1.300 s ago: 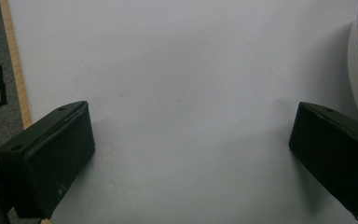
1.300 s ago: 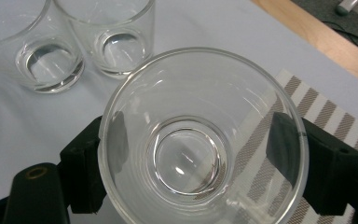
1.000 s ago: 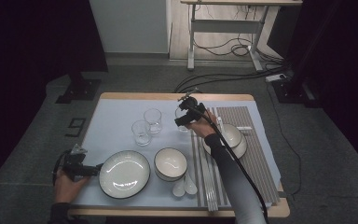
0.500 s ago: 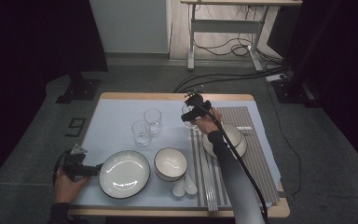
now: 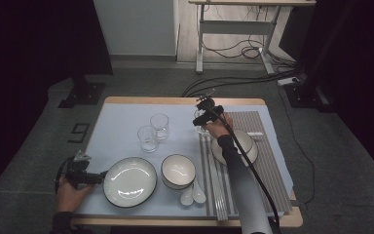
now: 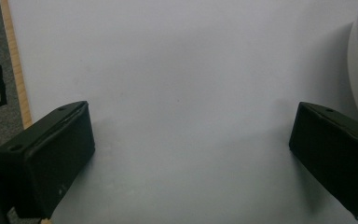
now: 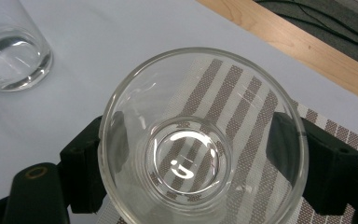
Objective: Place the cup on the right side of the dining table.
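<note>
we hold a clear, empty drinking glass between the black jaws of our right gripper, which pinch its wall from both sides. it hangs upright just over the near-left edge of the brown-and-white striped placemat, which we take as our landmark. we judge the carry nearly done: the glass has reached the mat but is not yet set down or released. left of the mat two more clear glasses stand on the pale blue table cover, so they likely remain to be moved. well left of the mat, our left gripper rests with jaws spread and empty beside the white black-rimmed plate.
</note>
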Available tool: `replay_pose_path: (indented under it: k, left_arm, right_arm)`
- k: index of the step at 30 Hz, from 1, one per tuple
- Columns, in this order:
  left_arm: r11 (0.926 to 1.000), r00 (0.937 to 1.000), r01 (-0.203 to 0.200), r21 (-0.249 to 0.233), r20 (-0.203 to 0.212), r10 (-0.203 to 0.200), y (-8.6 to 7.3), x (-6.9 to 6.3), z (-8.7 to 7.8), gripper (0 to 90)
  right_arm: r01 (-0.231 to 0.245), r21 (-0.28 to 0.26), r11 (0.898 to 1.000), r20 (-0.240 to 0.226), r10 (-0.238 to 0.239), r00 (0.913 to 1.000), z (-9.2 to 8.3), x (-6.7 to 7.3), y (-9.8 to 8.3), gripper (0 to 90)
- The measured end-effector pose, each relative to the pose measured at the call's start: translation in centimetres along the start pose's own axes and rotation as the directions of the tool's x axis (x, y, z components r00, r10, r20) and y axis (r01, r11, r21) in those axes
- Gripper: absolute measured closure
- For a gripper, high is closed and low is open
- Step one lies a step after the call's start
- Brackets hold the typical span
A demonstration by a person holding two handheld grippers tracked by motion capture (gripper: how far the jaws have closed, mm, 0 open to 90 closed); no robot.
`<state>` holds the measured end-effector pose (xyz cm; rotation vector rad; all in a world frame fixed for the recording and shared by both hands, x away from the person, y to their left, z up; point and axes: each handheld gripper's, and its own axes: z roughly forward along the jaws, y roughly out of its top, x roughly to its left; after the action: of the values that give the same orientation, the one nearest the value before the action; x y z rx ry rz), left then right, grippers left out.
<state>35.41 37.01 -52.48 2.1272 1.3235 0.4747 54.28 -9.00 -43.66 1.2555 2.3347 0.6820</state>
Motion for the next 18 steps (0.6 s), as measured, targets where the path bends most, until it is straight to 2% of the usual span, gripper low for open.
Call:
replay_pose_path:
  k: [18]
  left_arm:
    - [1.0000, 1.0000, 0.000, 0.000, 0.000, 0.000, 0.0, 0.0, 0.0, 0.0]
  right_arm:
    - [-0.026, 0.059, 0.998, -0.005, 0.026, 0.9996, 1.5, -0.4, -0.4, 17.8]
